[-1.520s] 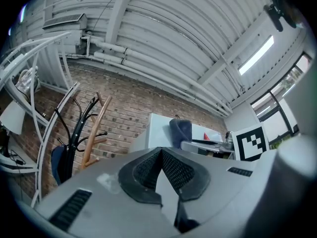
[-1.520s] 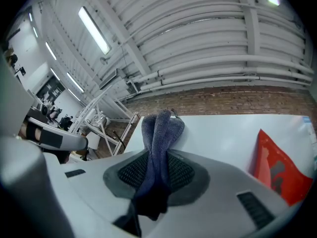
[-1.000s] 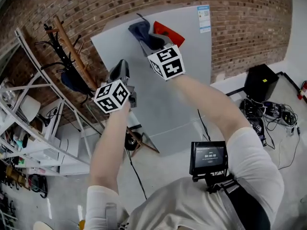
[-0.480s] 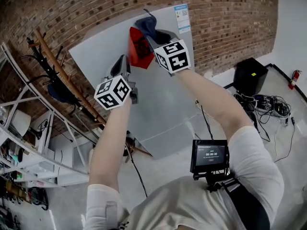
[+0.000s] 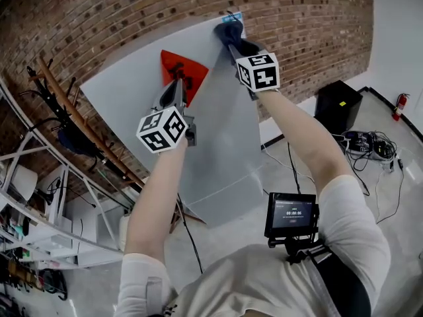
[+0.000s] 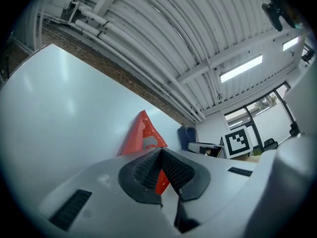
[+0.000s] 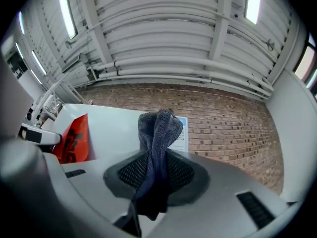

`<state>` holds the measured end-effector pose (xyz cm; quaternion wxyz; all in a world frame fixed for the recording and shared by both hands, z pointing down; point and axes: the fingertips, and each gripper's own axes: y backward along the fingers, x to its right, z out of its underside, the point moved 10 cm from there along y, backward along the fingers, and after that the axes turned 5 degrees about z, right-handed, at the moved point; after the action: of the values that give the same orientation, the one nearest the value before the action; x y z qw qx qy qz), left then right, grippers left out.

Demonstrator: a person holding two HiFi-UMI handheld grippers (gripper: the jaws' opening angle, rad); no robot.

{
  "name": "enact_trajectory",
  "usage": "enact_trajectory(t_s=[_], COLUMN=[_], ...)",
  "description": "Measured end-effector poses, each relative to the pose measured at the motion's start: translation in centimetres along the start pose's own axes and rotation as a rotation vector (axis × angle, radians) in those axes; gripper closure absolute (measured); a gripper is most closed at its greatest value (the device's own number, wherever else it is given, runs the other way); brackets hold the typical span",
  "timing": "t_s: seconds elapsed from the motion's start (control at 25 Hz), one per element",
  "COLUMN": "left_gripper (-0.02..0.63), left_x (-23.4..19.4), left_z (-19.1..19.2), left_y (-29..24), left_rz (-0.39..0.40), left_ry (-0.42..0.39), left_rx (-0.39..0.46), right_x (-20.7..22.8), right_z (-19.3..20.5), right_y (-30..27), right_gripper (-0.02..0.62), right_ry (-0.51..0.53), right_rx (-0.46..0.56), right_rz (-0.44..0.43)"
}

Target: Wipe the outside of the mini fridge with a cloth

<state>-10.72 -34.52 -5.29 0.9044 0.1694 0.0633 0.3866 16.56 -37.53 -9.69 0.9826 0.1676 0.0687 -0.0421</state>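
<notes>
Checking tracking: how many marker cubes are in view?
2: one black-and-white marker cube on the left gripper, lower left; the other on the right gripper, upper right. None apparently hidden.

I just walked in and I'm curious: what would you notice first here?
Probably the bright red sheet on the pale mini fridge; the left tongs pinch its lower corner. Next is the dark blue cloth, bunched in the right tongs up by the fridge's top edge, beside a small label, with a brick wall behind.
</notes>
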Motion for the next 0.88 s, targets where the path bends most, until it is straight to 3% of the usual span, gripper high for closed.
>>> enact_trajectory(t_s=[0.28, 0.44, 0.64, 0.88], left_gripper=[0.606, 0.605, 0.606, 0.606], left_x=[0.5, 0.2, -1.0, -4.1], left_z=[0.7, 0.7, -0.1, -1.5], left_y=[-1.1, 0.0, 2.6, 9.0], left_rz=[-0.004, -0.019, -0.06, -0.171], left_ry=[0.015, 0.016, 0.013, -0.018], left_rx=[-0.004, -0.003, -0.006, -0.009], right_x=[2.0, 0.8, -5.6, -16.4], right_z=[0.9, 0.3, -2.2, -3.2], right_y=[-0.3, 0.7, 2.6, 4.0], right_gripper=[0.494, 0.494, 0.494, 0.494], right_ry=[0.008, -0.025, -0.033, -0.048], right_rx=[-0.012, 0.001, 0.067, 0.105], right_rz=[0.034, -0.006, -0.161, -0.359])
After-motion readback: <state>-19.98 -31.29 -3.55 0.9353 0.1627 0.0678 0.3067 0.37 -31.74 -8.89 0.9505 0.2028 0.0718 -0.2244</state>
